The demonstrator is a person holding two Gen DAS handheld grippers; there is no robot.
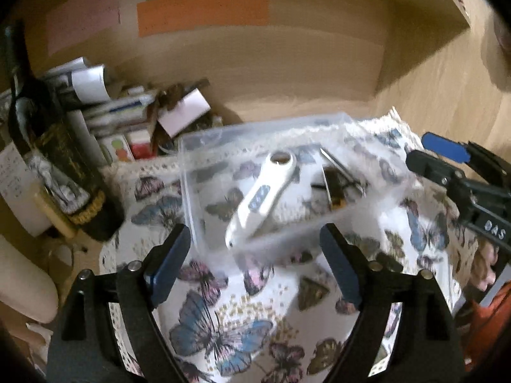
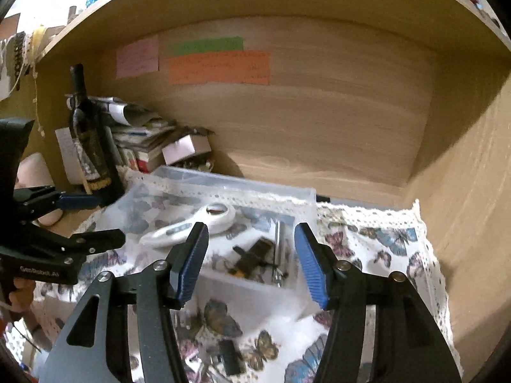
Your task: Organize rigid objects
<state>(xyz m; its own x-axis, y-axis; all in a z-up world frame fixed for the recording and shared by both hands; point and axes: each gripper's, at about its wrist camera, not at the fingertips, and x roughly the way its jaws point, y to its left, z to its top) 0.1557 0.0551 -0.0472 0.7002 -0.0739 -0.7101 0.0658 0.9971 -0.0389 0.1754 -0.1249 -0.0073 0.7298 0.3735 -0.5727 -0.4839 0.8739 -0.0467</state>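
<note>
From the left wrist view, the left hand-held gripper [image 1: 255, 255] hangs with its jaws wide apart and nothing between them, just near of a clear plastic box [image 1: 191, 172] on the butterfly-print cloth [image 1: 223, 328] covering the bench; a white digital thermometer [image 1: 262, 194] and small dark metal tools [image 1: 338, 185] lie inside, and a dark wine bottle [image 1: 48, 146] stands far left. From the right wrist view, the right hand-held gripper [image 2: 252, 261] is likewise spread and empty over the box's [image 2: 306, 198] near right side, the thermometer [image 2: 191, 223] lying left of the tools [image 2: 255, 252], with the left hand-held gripper [image 2: 92, 220] at the left edge, also spread.
</note>
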